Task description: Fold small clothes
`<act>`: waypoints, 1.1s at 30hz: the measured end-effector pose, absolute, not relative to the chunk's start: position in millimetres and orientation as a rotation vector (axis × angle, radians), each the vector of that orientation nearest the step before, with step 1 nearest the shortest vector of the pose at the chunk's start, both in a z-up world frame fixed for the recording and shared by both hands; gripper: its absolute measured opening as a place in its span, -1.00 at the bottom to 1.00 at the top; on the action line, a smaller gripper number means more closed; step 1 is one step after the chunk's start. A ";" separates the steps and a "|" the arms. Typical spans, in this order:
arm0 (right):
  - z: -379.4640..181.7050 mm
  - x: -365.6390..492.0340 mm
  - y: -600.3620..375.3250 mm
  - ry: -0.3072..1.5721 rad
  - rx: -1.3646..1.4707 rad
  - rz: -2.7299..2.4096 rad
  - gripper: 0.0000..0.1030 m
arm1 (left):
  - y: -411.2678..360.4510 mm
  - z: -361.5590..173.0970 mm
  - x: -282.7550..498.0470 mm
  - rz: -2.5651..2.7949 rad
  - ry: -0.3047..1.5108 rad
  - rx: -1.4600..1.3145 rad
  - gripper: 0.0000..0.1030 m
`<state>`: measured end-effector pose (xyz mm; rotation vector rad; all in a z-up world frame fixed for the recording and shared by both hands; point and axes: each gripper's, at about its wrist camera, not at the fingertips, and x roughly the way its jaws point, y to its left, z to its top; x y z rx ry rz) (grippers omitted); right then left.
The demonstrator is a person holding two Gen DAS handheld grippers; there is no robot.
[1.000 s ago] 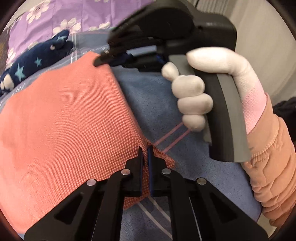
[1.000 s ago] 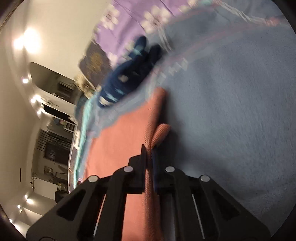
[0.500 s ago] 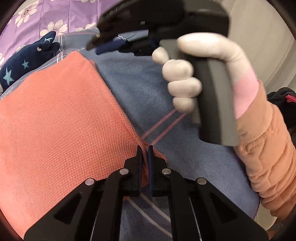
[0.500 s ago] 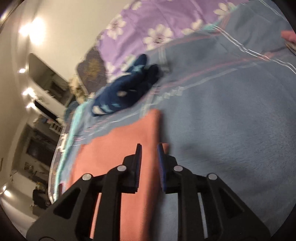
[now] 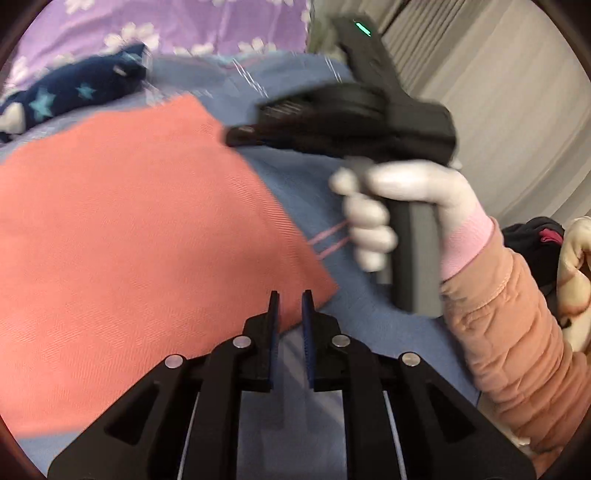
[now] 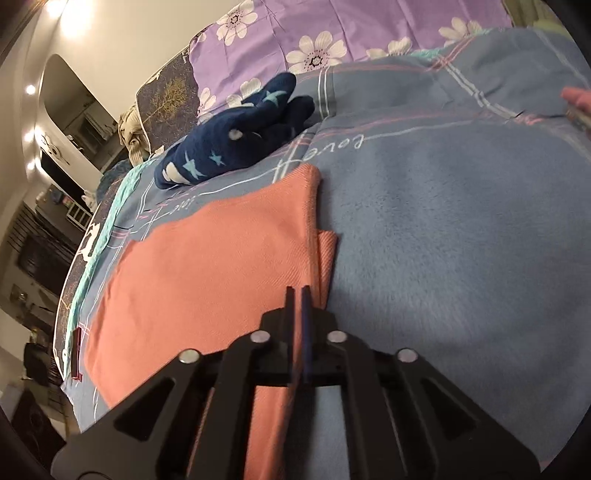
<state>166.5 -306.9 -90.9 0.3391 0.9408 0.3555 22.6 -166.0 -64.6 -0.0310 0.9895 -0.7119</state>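
Salmon cloth [image 6: 207,266] flat, long axis toward navy socks [image 6: 236,144]

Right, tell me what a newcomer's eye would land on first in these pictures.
The salmon-pink cloth, folded flat on the blue plaid blanket, fills the middle. Behind it, by the purple flowered sheet, lies a navy star-patterned garment. In the left wrist view, a white-gloved hand holds the right gripper over the cloth's far edge.
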 end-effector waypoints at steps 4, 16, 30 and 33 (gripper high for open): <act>-64.6 141.2 -298.4 0.899 0.267 0.357 -0.68 | -92.7 -44.8 10.7 -0.604 0.906 -0.105 -0.74; -37.2 93.2 -156.8 0.870 0.024 0.586 -0.39 | 137.3 -50.6 -36.0 -0.163 0.816 -0.326 -0.71; -42.1 107.0 -36.5 0.925 -0.151 0.653 -0.25 | 156.8 -76.7 -4.7 -0.355 0.861 -0.319 -0.54; -46.6 111.0 -22.0 0.936 -0.169 0.658 -0.25 | 151.3 -81.1 1.7 -0.416 0.883 -0.304 -0.34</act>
